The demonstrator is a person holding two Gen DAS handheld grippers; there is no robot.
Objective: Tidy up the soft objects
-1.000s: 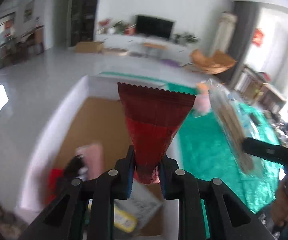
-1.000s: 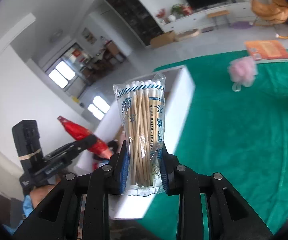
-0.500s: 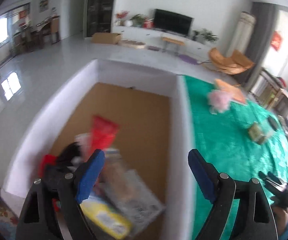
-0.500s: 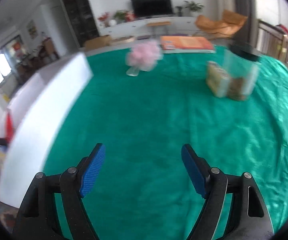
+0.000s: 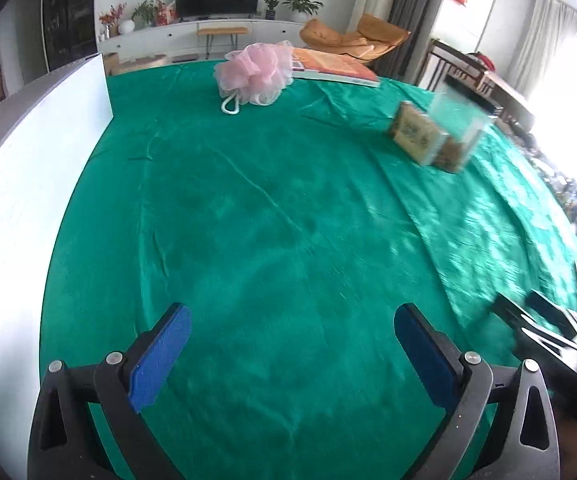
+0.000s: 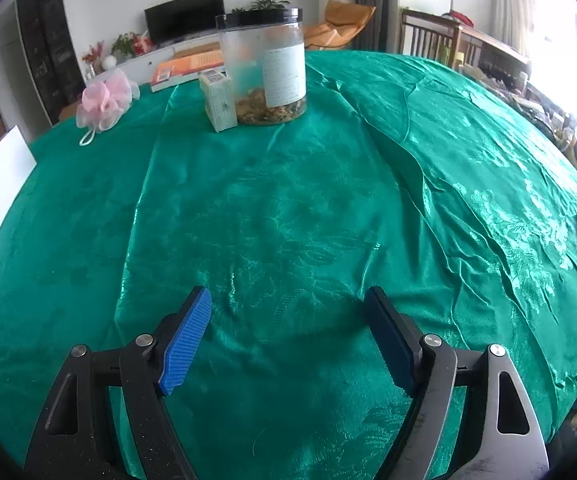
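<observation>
A pink mesh bath pouf with a white cord lies on the green tablecloth at the far side; it also shows in the right wrist view at far left. My left gripper is open and empty above the cloth. My right gripper is open and empty above the cloth; it also shows blurred at the right edge of the left wrist view. The white box wall stands along the table's left side; its contents are hidden.
A clear jar with a black lid and a small carton stand at the far side of the table. An orange book lies behind the pouf. Chairs and a TV unit stand beyond the table.
Both grippers have let go of the red packet and the cotton swab pack and stand open. Both have swung from the white box toward the table's middle.
</observation>
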